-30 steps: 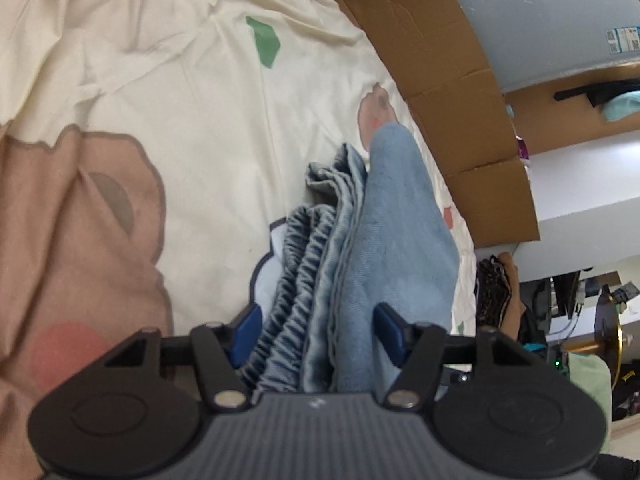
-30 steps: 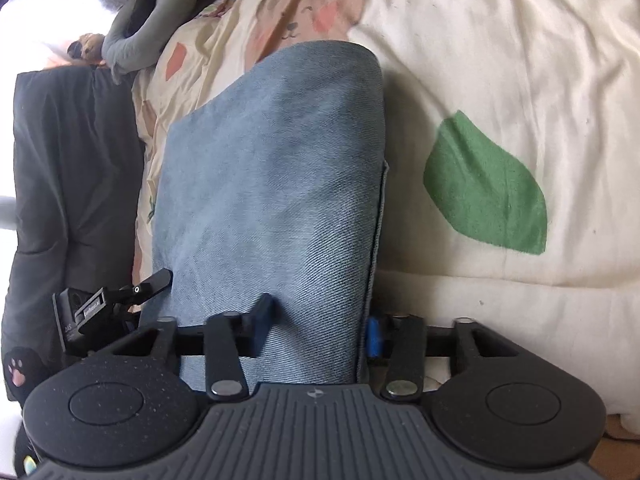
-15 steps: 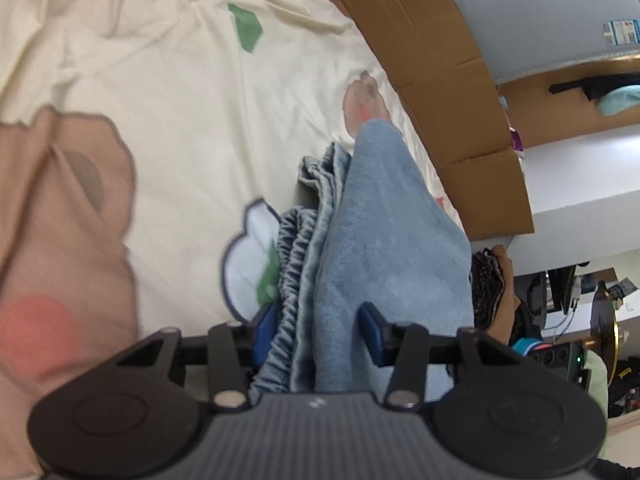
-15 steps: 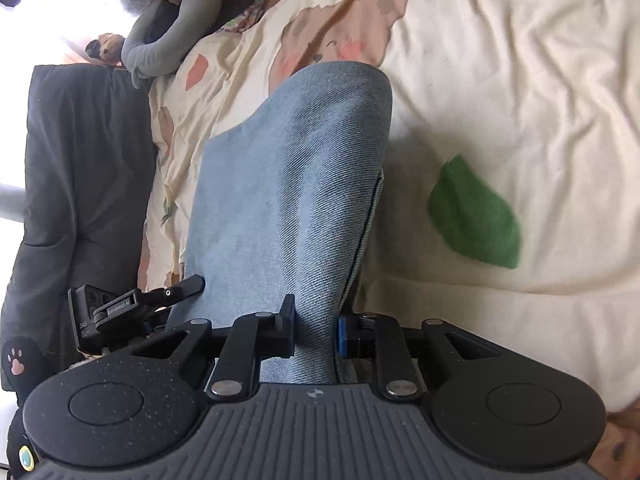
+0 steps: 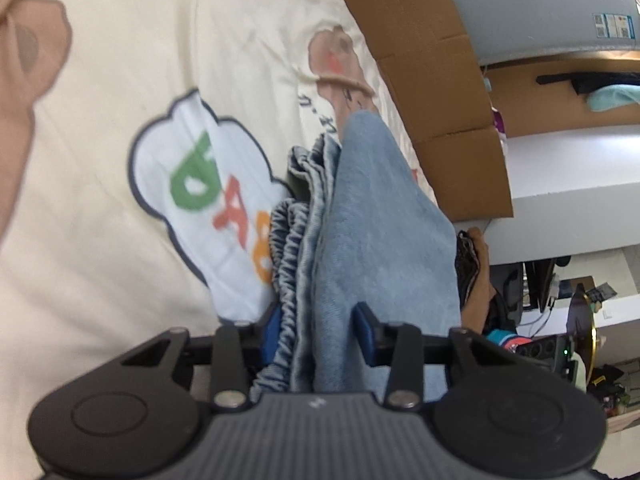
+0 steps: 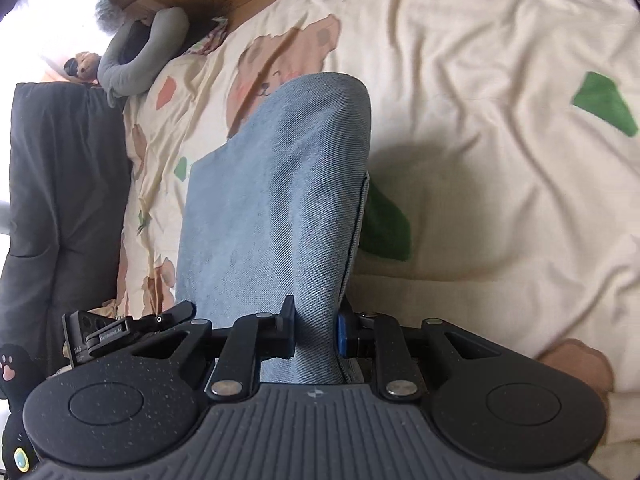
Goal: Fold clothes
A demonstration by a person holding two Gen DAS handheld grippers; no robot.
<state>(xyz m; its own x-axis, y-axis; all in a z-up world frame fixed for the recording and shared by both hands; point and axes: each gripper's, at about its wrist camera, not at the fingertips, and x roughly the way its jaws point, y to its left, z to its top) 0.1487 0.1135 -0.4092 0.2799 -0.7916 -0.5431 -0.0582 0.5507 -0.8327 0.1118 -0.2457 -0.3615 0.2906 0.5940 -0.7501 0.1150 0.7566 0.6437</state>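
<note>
A folded pair of light blue jeans [image 5: 372, 232] is held up over a cream cartoon-print bedsheet [image 5: 120, 240]. My left gripper [image 5: 318, 322] is shut on the end with the gathered elastic waistband [image 5: 286, 264]. My right gripper [image 6: 314, 328] is shut on the other end of the jeans [image 6: 280, 184], which bulge away from it above the sheet [image 6: 500, 160]. The left gripper's black body [image 6: 120, 332] shows at the lower left of the right wrist view.
Flattened cardboard [image 5: 432, 60] lines the bed's far edge. A dark grey sofa or cushion [image 6: 60, 200] borders the bed, with a grey neck pillow [image 6: 140, 60] beyond. A white desk and cluttered gear [image 5: 560, 320] lie to the right.
Both grippers closed tighter on the folded jeans and lifted them off the sheet, carrying them across the bed; the cloud print now shows under the left gripper.
</note>
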